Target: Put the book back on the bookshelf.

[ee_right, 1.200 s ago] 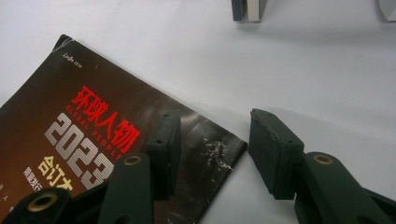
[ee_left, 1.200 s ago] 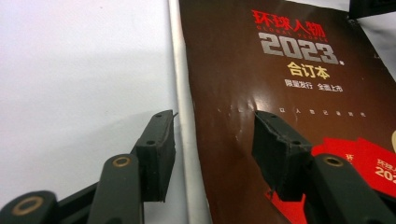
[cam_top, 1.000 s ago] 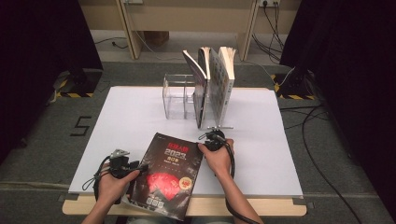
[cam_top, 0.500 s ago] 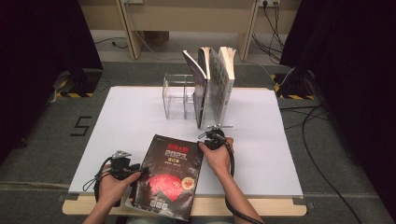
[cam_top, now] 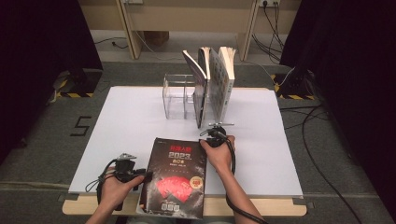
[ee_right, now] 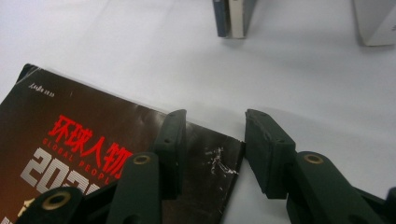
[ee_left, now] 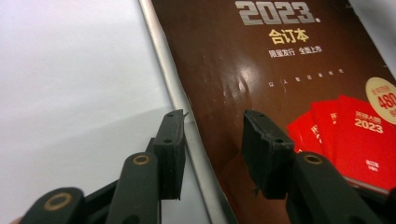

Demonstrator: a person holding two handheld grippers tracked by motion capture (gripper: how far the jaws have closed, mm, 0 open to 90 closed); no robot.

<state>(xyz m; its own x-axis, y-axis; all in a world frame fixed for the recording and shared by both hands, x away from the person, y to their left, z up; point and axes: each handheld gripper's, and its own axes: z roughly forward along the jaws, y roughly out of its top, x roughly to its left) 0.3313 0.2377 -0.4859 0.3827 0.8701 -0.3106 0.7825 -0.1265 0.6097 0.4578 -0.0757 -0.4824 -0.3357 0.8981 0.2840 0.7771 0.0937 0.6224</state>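
A dark book (cam_top: 175, 179) with red print and "2023" on its cover lies flat on the white table (cam_top: 116, 126), its near end past the front edge. My left gripper (cam_top: 144, 175) comes in from the left. Its jaws (ee_left: 213, 121) straddle the book's (ee_left: 261, 84) left edge and have just been closing, but the pads stand apart from it. My right gripper (cam_top: 208, 136) is at the book's far right corner. That corner (ee_right: 205, 158) lies between its jaws (ee_right: 215, 116), which have just opened a little. Neither gripper holds the book.
Behind the book, several books (cam_top: 212, 84) stand upright and lean together mid-table, with a clear plastic holder (cam_top: 177, 100) at their left. Two of their lower ends (ee_right: 231, 18) appear ahead of the right gripper. Cables lie on the floor at the right.
The book has turned slightly and now lies squarer to the table. The left hand has shifted a little at the book's left edge. The right hand has kept its place.
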